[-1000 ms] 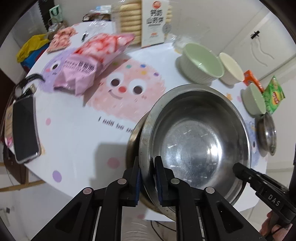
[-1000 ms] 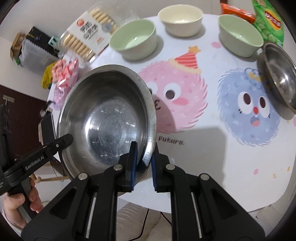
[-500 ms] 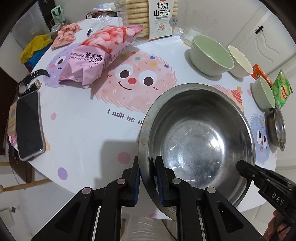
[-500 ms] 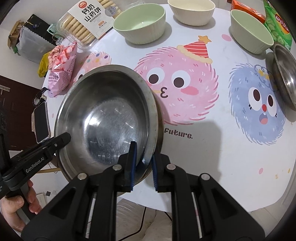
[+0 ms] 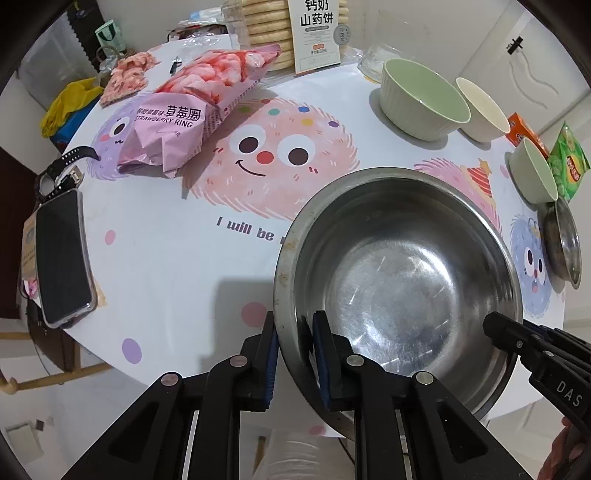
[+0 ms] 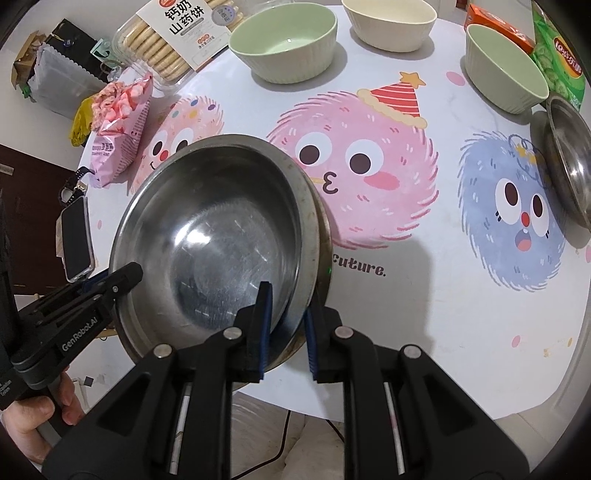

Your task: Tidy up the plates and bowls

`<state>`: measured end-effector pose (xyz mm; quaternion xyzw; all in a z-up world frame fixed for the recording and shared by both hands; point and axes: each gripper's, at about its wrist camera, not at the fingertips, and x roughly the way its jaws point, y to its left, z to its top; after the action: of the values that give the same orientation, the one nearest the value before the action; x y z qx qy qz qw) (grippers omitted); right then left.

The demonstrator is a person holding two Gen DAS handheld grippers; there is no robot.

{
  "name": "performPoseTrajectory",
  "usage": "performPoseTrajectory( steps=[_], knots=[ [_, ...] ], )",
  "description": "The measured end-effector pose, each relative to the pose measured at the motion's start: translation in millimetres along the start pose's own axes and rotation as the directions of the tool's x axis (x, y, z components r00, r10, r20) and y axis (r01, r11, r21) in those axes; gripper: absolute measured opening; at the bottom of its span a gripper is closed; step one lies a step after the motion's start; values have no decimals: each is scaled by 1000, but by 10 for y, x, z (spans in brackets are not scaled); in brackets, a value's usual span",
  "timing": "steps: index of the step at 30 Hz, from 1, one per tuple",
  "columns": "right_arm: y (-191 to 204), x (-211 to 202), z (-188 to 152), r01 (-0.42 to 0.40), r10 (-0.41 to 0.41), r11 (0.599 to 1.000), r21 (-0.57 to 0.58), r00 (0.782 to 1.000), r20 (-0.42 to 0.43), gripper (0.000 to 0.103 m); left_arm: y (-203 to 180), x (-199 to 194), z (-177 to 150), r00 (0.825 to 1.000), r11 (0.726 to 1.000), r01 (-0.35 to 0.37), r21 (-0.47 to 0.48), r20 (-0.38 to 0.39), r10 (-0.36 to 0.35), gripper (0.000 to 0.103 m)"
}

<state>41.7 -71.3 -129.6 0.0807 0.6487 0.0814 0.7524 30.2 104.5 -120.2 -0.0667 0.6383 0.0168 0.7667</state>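
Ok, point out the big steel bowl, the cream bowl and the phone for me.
big steel bowl (image 5: 399,280), left wrist view, inner bottom.
cream bowl (image 6: 388,16), right wrist view, inside wall.
phone (image 5: 61,254), left wrist view, dark screen.

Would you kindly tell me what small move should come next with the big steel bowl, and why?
Probably ease the large steel bowl down until it sits level in the second steel bowl beneath, then open the jaws. Its rim looks tilted over the lower rim, and the left hand-held gripper and right hand-held gripper both straddle its rim.
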Motion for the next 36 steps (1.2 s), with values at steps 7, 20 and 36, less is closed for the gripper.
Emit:
performPoseTrajectory(
  steps=[7, 20, 36],
  knots=[
    [51, 18, 0, 18, -18, 1000, -11, 1000, -15, 22, 15, 37, -18, 1000, 1000, 0, -4, -5, 0, 19],
    [97, -6, -39, 31, -32, 999, -21, 999, -25, 36, 20, 41, -41, 1000, 1000, -4, 2, -2, 4, 29],
    [217, -134, -31, 115, -113, 991, -68, 993, 26, 57, 100, -18, -41, 999, 999, 24, -23, 26, -23, 70]
  ],
)
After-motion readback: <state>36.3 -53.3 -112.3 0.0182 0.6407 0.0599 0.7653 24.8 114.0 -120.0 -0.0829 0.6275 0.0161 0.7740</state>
